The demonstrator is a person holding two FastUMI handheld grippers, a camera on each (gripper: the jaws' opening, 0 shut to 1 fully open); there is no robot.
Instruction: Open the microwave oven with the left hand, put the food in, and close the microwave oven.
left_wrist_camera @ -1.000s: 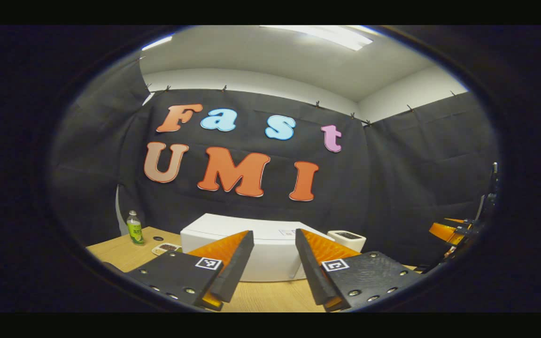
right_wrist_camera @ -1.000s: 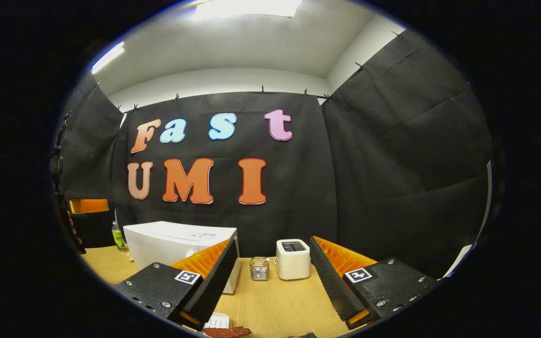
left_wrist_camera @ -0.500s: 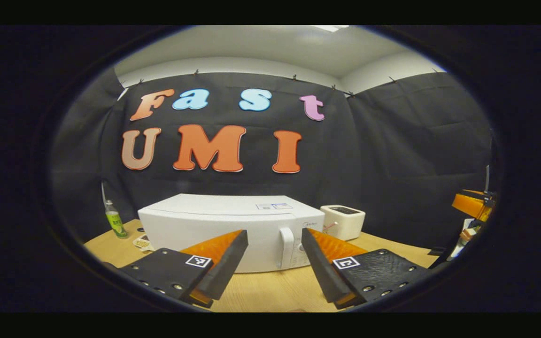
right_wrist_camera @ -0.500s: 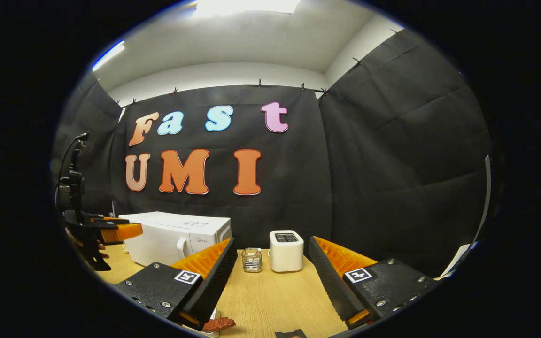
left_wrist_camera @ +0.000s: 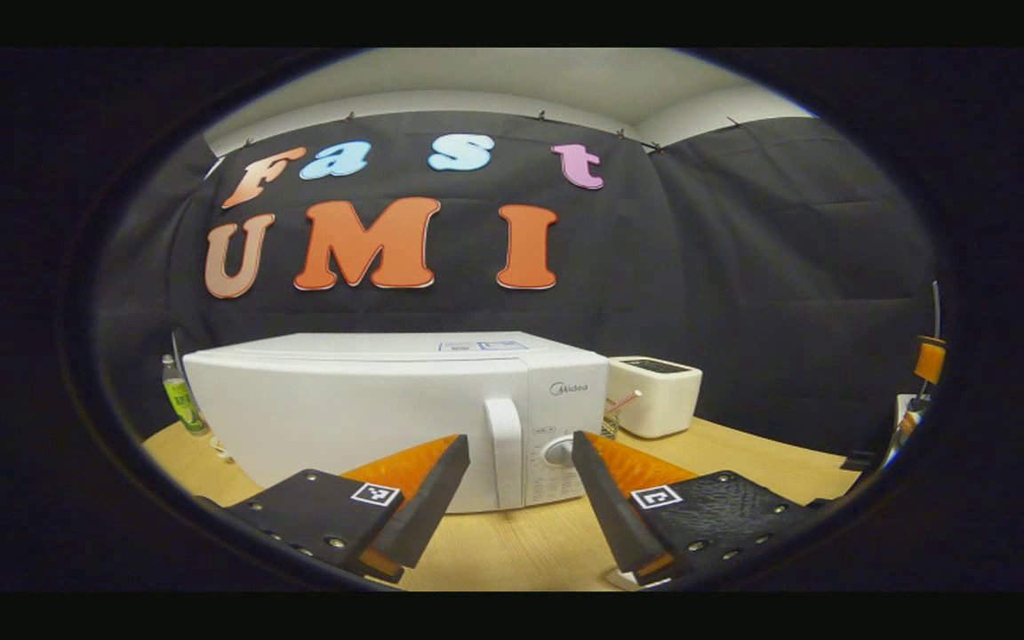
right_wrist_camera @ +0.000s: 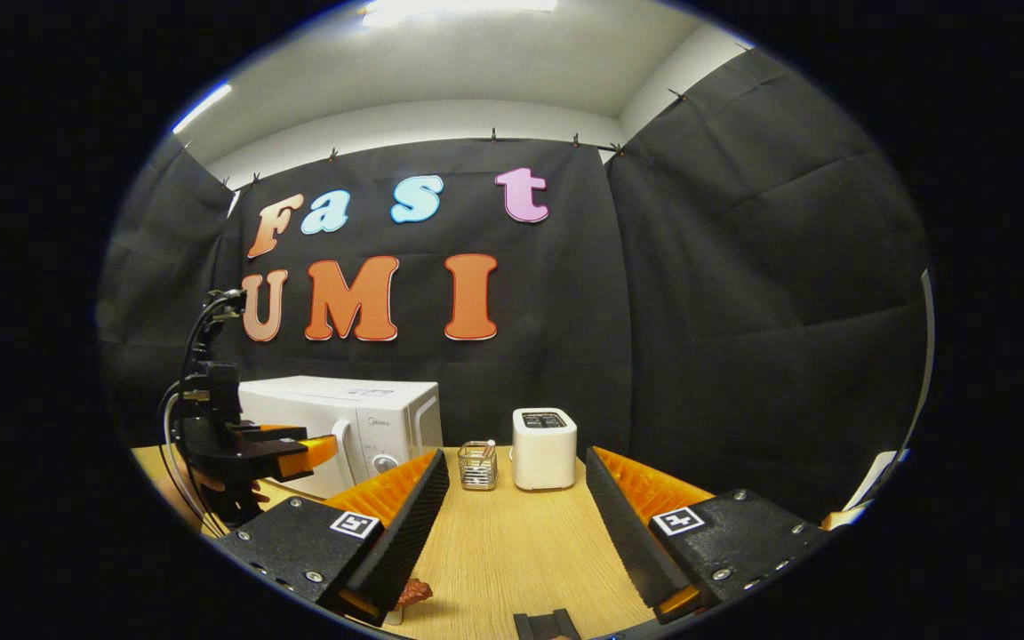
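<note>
Left gripper view: left gripper [left_wrist_camera: 516,471] fingers spread, empty, facing microwave [left_wrist_camera: 370,404] on table [left_wrist_camera: 743,449]; door closed, handle [left_wrist_camera: 505,449] between fingertips but apart.
Right gripper view: right gripper [right_wrist_camera: 516,489] fingers spread, empty; food [right_wrist_camera: 412,591] on table near its left finger; microwave far left.

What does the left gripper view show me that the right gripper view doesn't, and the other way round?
Left gripper view's own: a green bottle standing left of the microwave.
Right gripper view's own: a reddish piece of food on the table, just below the open right gripper.
Shared: the shut white microwave with its door handle, the white toaster, the wooden table, and the open left gripper facing that handle.
</note>
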